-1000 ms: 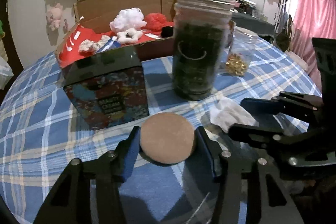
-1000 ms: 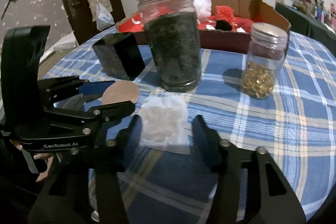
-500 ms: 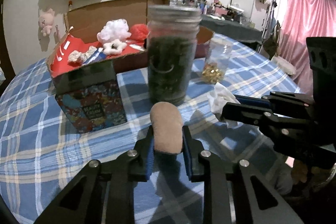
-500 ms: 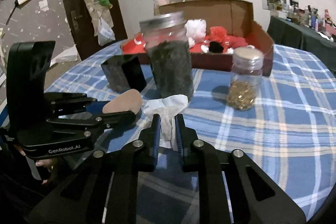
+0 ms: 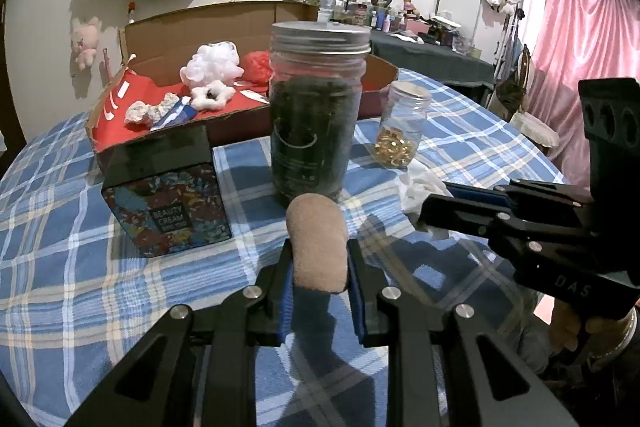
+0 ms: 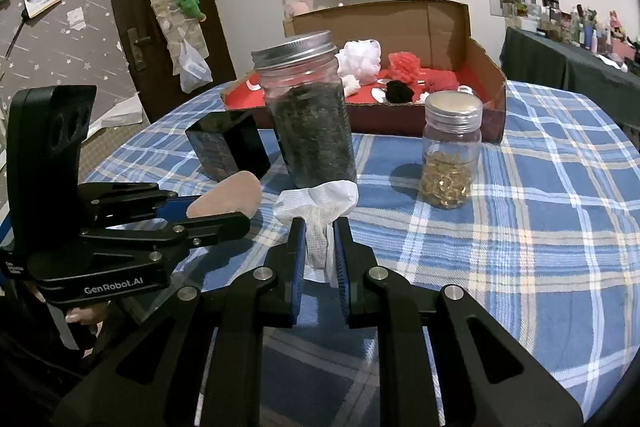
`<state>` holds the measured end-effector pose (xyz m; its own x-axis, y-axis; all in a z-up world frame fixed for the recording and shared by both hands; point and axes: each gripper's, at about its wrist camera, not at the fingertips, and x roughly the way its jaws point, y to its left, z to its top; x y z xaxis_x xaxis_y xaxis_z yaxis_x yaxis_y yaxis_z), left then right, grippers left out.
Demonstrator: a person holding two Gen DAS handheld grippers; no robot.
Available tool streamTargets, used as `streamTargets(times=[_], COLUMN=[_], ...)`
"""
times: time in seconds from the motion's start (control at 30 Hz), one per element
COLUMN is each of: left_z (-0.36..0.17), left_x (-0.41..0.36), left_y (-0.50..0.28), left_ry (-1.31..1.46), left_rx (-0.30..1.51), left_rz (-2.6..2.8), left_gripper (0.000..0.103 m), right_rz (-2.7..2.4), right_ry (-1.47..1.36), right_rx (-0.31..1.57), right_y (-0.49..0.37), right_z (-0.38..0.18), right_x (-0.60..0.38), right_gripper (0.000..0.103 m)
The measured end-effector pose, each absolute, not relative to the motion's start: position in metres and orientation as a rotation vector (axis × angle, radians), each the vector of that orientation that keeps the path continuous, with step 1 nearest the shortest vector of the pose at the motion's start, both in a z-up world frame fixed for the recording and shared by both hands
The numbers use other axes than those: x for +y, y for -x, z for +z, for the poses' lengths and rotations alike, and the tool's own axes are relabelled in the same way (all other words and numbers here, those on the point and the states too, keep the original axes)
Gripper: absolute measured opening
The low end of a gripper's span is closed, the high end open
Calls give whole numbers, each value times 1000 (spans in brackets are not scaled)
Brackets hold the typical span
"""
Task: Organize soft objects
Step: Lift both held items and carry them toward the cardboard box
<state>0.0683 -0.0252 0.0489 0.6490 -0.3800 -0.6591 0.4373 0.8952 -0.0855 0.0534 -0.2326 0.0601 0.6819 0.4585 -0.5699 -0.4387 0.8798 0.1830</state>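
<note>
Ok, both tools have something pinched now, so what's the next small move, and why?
Probably lift both and carry them over the tall dark-filled glass jar toward the open cardboard box with the red lining. The left tool is shut on the round tan sponge pad, the right tool on the crumpled white mesh cloth, and other soft items already lie in that box.

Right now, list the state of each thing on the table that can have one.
Left gripper: shut on the tan pad, lifted.
Right gripper: shut on the white wipe, crumpled.
Big jar: lid on, upright, mostly full.
Small jar: lid on, upright, about half full.
Cardboard box: open, soft things inside.
Black box: closed.
</note>
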Motion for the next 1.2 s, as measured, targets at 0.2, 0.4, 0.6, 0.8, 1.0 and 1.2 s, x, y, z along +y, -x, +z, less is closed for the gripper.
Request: streamTargets(times=[0.2, 0.4, 0.6, 0.8, 1.0, 1.2], left_z=[48, 48, 50, 51, 51, 50], left_x=[-25, -24, -20, -9, 12, 34], left_y=[-68, -68, -70, -72, -73, -74], left_ry=[-79, -79, -64, -57, -36, -23], left_rx=[730, 731, 735, 741, 753, 765], left_rz=[-465, -464, -453, -432, -385, -336], left_gripper=[24, 24, 24, 24, 24, 24], right_rz=[499, 492, 476, 447, 401, 355], right_ry=[-37, -38, -47, -44, -59, -72], right_rx=[653, 654, 656, 670, 683, 709], right_y=[-54, -54, -56, -58, -63, -67], right_z=[59, 59, 60, 60, 59, 56], right_x=[-235, -237, -241, -249, -267, -286], right_gripper=[13, 14, 14, 14, 14, 14])
